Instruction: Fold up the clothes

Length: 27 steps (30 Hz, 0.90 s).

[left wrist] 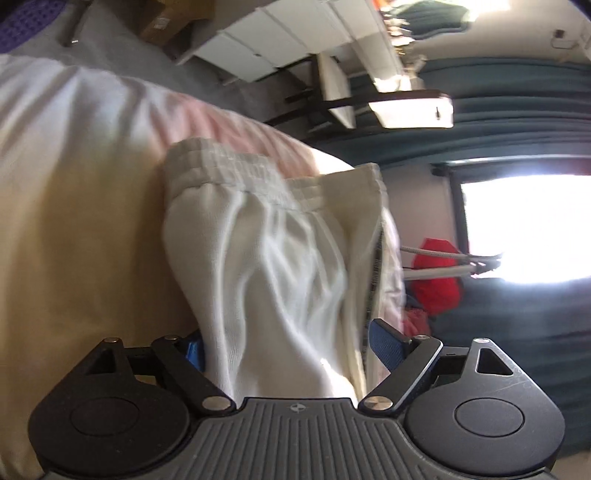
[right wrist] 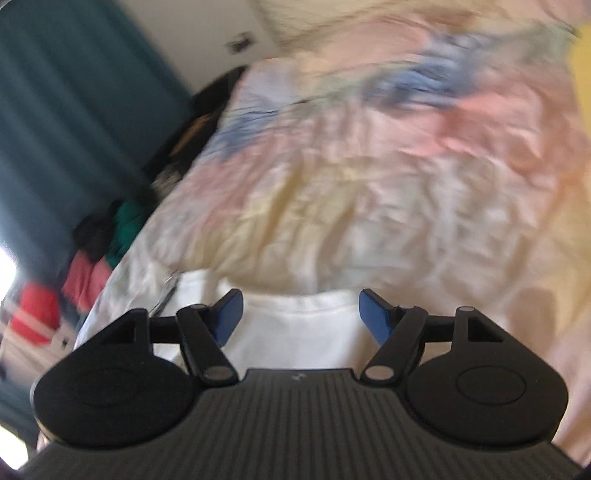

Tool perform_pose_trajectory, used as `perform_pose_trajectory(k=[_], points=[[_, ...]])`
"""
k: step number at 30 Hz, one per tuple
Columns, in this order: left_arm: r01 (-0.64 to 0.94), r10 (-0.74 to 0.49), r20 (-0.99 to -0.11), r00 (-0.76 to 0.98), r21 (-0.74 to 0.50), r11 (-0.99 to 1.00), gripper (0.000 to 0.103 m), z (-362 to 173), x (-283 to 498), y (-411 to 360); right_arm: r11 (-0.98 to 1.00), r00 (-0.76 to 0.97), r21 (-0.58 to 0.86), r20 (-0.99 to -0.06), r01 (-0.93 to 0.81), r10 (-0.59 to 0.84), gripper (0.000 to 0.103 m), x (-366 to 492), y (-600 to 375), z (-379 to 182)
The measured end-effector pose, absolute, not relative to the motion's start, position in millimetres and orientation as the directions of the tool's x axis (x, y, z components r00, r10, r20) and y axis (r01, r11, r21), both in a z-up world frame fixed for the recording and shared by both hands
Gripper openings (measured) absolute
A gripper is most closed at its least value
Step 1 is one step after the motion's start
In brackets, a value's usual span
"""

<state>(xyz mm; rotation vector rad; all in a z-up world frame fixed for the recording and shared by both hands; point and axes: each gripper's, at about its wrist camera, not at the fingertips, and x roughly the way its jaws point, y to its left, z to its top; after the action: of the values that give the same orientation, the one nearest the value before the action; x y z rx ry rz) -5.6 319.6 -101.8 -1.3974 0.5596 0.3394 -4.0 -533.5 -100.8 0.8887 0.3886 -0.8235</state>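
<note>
Two grippers work over a bed (left wrist: 74, 192) covered in a pastel bedspread (right wrist: 369, 177) of pink, yellow and blue patches, much creased. We hold the left gripper (left wrist: 288, 345) with its blue fingers (left wrist: 386, 341) spread wide, and a white garment (left wrist: 266, 258) with an elastic waistband runs up between them from the gripper's body; whether the pads press on the cloth we cannot tell, since the left finger is mostly hidden behind the fabric. The waistband lies ahead of the fingertips, on the bedspread.

Our right gripper (right wrist: 301, 314) also has its fingers (right wrist: 373, 314) apart, and a white fold of the same cloth lies flat between and below them, untouched by the pads as far as this blurred view shows.

Beyond the left fingers, the room is seen rolled sideways: a bright window (left wrist: 524, 229), teal curtains (left wrist: 517, 110), a white drawer unit (left wrist: 280, 40), a cardboard box (left wrist: 173, 18) and something red (left wrist: 436, 280) near the window. Left of the right fingers, beside the bed, sits a heap of clothes (right wrist: 88, 273) in red, green and black.
</note>
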Motion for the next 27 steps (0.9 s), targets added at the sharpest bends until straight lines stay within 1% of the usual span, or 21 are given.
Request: perform_pose_trajectory(k=[2,4,6,8,10,11,12,13,14,16,17,18,19,20,21,22,25,27], points=[[-0.582,-0.080,-0.597,0.798,-0.799,0.153,0.076,-104.8,-8.4,319.7,0.291,0.603,0.536,-0.623,0.793,-0.498,0.073,-12.1,-538.2,-106.8],[-0.601,-0.077,-0.614,0.785,-0.786,0.145,0.072,-106.0,-10.1,318.0,0.230,0.583,0.549,-0.648,0.803,-0.490,0.072,-19.1,-543.4,-115.4],[-0.608,-0.118,-0.626,0.771,-0.778,0.156,0.072,-111.5,-4.9,314.4,0.184,0.620,0.607,-0.660,0.773,-0.425,0.072,-22.2,-550.3,-129.3],[-0.617,-0.165,-0.641,0.749,-0.767,0.177,0.069,-117.4,1.6,310.5,0.151,0.634,0.625,-0.692,0.766,-0.345,0.072,-16.1,-551.5,-144.9],[-0.622,-0.179,-0.650,0.738,-0.759,0.193,0.064,-120.6,2.1,309.2,0.116,0.645,0.642,-0.714,0.758,-0.272,0.072,-9.2,-551.6,-159.3],[-0.622,-0.180,-0.649,0.739,-0.760,0.189,0.063,-122.2,0.6,309.4,0.096,0.653,0.652,-0.717,0.752,-0.244,0.072,-6.0,-551.6,-165.3],[-0.621,-0.179,-0.646,0.742,-0.763,0.182,0.060,-124.0,-1.4,309.8,0.102,0.660,0.657,-0.714,0.747,-0.236,0.067,-2.3,-551.6,-166.8],[-0.619,-0.178,-0.643,0.745,-0.765,0.174,0.054,-125.7,-3.4,310.1,0.109,0.666,0.662,-0.709,0.742,-0.230,0.061,1.5,-551.5,-167.8],[-0.618,-0.177,-0.640,0.748,-0.768,0.167,0.052,-127.4,-5.5,310.5,0.117,0.673,0.666,-0.705,0.736,-0.223,0.051,5.2,-551.5,-168.9],[-0.615,-0.181,-0.632,0.754,-0.775,0.143,0.048,-131.2,-10.5,311.7,0.168,0.677,0.657,-0.695,0.735,-0.242,0.047,13.8,-550.7,-164.6],[-0.615,-0.180,-0.630,0.755,-0.777,0.135,0.047,-132.5,-13.1,312.3,0.197,0.672,0.643,-0.696,0.740,-0.252,0.039,18.7,-550.2,-162.6],[-0.614,-0.178,-0.628,0.758,-0.778,0.132,0.044,-133.0,-15.5,312.0,0.225,0.668,0.629,-0.697,0.744,-0.261,0.029,23.6,-549.7,-160.5],[-0.612,-0.175,-0.626,0.760,-0.780,0.130,0.039,-133.2,-17.8,311.4,0.230,0.654,0.612,-0.709,0.757,-0.264,0.024,27.4,-551.3,-162.4],[-0.611,-0.173,-0.624,0.762,-0.781,0.128,0.037,-133.7,-19.5,310.1,0.227,0.637,0.595,-0.726,0.771,-0.258,0.014,30.7,-553.4,-165.3],[-0.609,-0.172,-0.621,0.765,-0.784,0.123,0.033,-133.8,-14.9,312.3,0.224,0.620,0.578,-0.743,0.785,-0.252,0.008,33.9,-555.4,-168.3],[-0.603,-0.167,-0.616,0.770,-0.788,0.125,0.027,-132.5,-14.0,312.6,0.219,0.616,0.576,-0.746,0.787,-0.252,0.008,34.6,-556.4,-169.5],[-0.580,-0.147,-0.596,0.789,-0.802,0.141,0.019,-126.7,-19.5,309.1,0.239,0.631,0.584,-0.724,0.776,-0.279,0.007,34.0,-554.4,-163.5],[-0.564,-0.134,-0.582,0.802,-0.812,0.153,0.016,-122.9,-23.2,306.8,0.281,0.652,0.588,-0.691,0.758,-0.312,0.006,33.1,-549.5,-153.2]])
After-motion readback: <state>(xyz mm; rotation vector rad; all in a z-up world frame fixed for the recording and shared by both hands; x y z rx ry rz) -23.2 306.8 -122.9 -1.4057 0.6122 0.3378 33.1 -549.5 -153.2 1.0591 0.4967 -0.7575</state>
